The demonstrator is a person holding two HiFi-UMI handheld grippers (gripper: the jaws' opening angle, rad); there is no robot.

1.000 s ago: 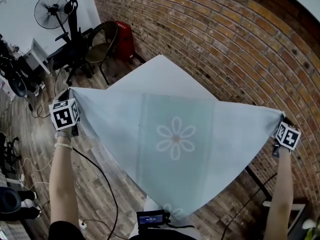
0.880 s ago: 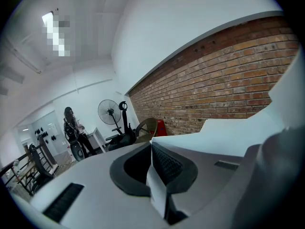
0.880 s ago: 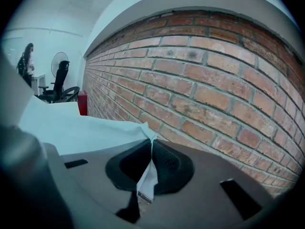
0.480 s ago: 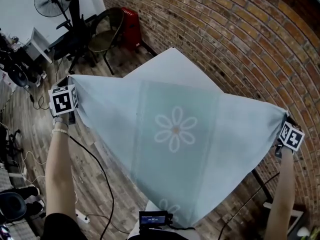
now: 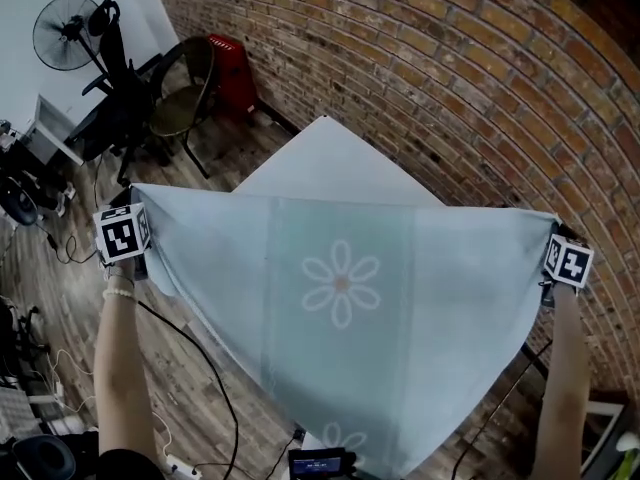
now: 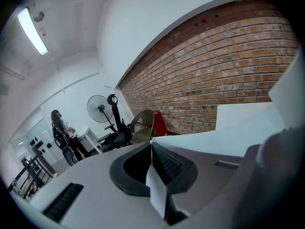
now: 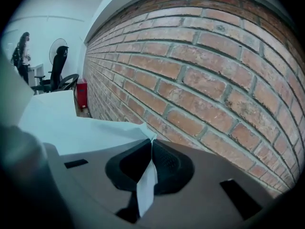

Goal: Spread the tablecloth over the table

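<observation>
– At the left side, what stands on the wooden floor (image 5: pixel 60 298)?
– A black standing fan (image 5: pixel 62 33), a black office chair (image 5: pixel 112 108) and, further along, a red boxy cabinet (image 5: pixel 228 68).
– And the left claw (image 6: pixel 151 147)?
– Closed tight on one corner of the pale blue-green tablecloth with a white daisy print (image 5: pixel 340 283); a fold of the fabric is pinched inside it.
– Where is the cloth?
– Stretched in the air between both claws, with its top edge taut and its lower point drooping toward the person. It hides the near part of the white rectangular bench (image 5: pixel 330 158), whose far corner shows bare beyond the top edge. Whether the cloth touches the bench, I can't tell.
– The right claw (image 7: pixel 151 147)?
– Clamped shut on the opposite corner, with a strip of fabric caught in it, close beside the red brick wall (image 5: pixel 450 78).
</observation>
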